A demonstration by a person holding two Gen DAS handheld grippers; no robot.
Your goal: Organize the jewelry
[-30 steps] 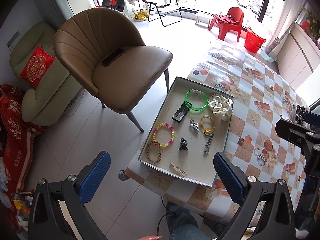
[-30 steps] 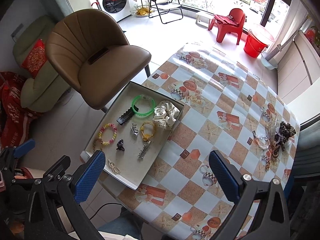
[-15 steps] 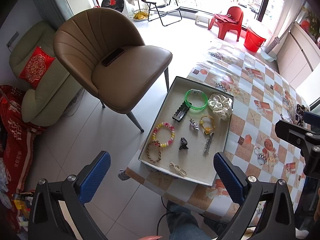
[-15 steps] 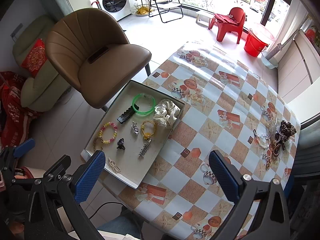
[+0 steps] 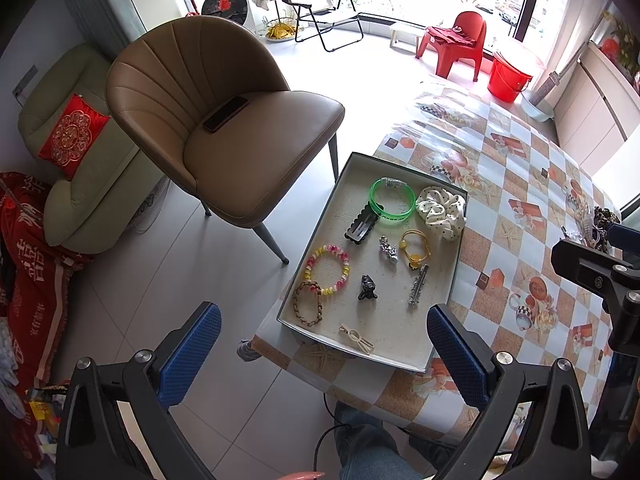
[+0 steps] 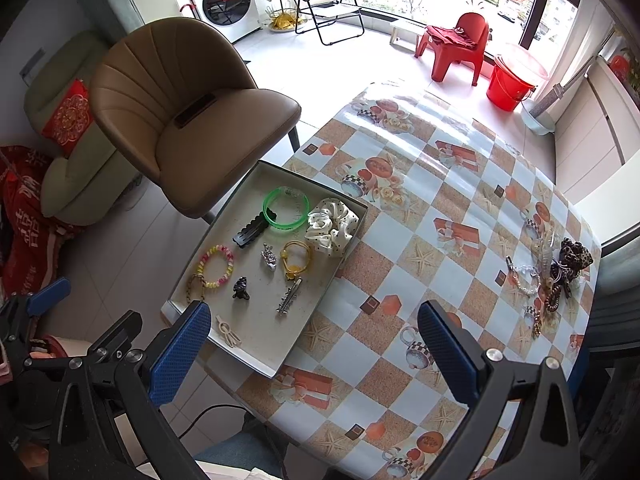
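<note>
A shallow grey tray (image 5: pixel 404 358) (image 6: pixel 256 362) sits at the table's near left corner. It holds a green bangle (image 5: pixel 391 202) (image 6: pixel 285 211), a white dotted scrunchie (image 5: pixel 442 212) (image 6: pixel 332 226), a black clip (image 5: pixel 361 226), a pink-yellow bead bracelet (image 5: pixel 327 270) (image 6: pixel 216 266), a yellow hair tie (image 5: pixel 416 250), a silver clip (image 6: pixel 289 300) and more. A pile of loose jewelry (image 6: pixel 552 276) lies at the table's far right edge. My left gripper (image 5: pixel 324 354) hangs open above the tray's near edge. My right gripper (image 6: pixel 314 354) is open too, high over the table, holding nothing.
A brown chair (image 5: pixel 224 120) with a phone (image 5: pixel 226 114) on its seat stands left of the table. The checked tablecloth (image 6: pixel 440 208) covers the table. A green sofa (image 5: pixel 72 152), a red chair (image 6: pixel 460 44) and a red bucket (image 6: pixel 512 84) stand farther off. A person's leg (image 5: pixel 368 448) shows below.
The right wrist view has shifted slightly, so the tray sits a little higher in it. The left gripper has not moved. Both grippers stay open.
</note>
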